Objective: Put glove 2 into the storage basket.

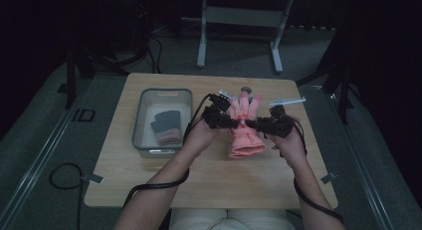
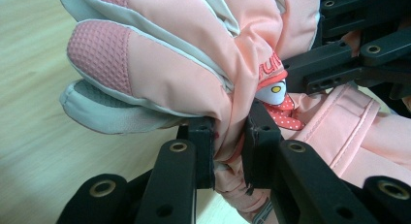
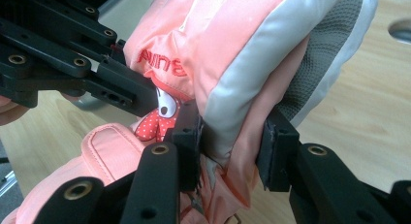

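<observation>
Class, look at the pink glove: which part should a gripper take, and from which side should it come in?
Grip the pink glove at its narrow waist, between fingers and cuff, coming in from either side edge. There the fabric bunches thin enough for the jaws, as the left gripper and right gripper show.

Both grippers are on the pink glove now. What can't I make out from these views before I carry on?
- Pink glove: in the high view, both grippers cover its middle.
- Pink glove's cuff end: cut off by the bottom edge in the left gripper view.
- Folded items in the grey bin: too small and dim in the high view to identify.
</observation>
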